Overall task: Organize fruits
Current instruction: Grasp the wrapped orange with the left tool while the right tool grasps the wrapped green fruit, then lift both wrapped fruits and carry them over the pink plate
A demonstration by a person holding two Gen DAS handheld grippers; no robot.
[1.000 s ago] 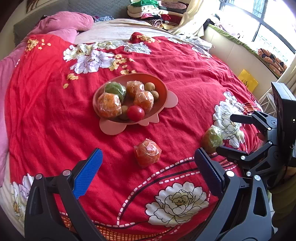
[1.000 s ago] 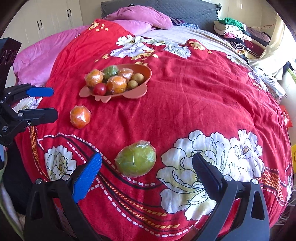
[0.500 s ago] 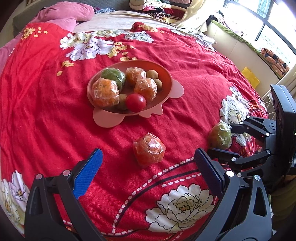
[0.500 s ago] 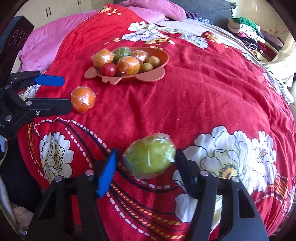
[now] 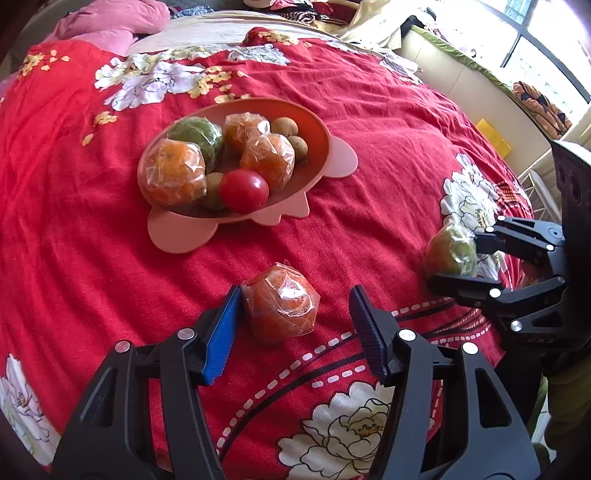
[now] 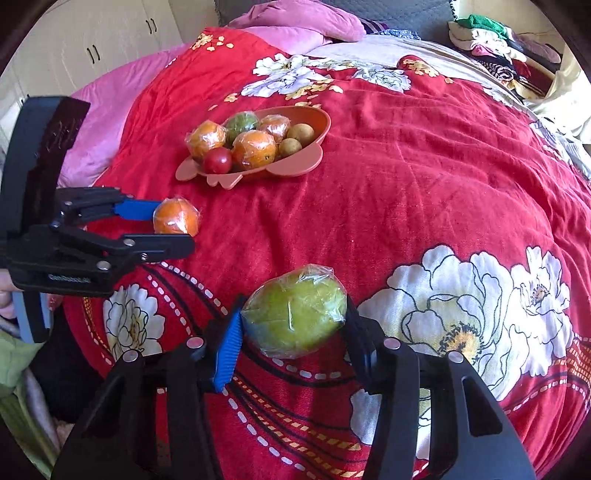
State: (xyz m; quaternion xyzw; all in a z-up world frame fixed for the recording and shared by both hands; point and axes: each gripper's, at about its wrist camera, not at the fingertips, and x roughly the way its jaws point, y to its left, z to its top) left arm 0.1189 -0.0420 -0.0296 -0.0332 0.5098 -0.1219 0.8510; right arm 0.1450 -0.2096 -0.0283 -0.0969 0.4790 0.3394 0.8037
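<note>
A plastic-wrapped orange (image 5: 280,306) lies on the red flowered bedspread, in front of a pink bowl (image 5: 341,162). My left gripper (image 5: 295,295) straddles it with jaws closing; the blue left pad touches the wrap and the right pad stands off with a gap. A wrapped green fruit (image 6: 295,317) sits between the pads of my right gripper (image 6: 293,306), whose jaws are closing with both pads against the wrap. The bowl (image 6: 321,129) holds several wrapped oranges, a green fruit, a red tomato and small brown fruits. Each gripper appears in the other's view: right gripper (image 5: 452,258), left gripper (image 6: 175,229).
Pink pillows (image 6: 295,26) lie at the head of the bed. Folded clothes (image 6: 502,48) are piled at the far right corner. A window ledge (image 5: 461,62) runs beside the bed, and wardrobe doors (image 6: 110,33) stand behind the left side.
Both grippers came down over their fruits and narrowed. The right pads closed onto the green fruit; the left jaws drew in around the orange in the last half second.
</note>
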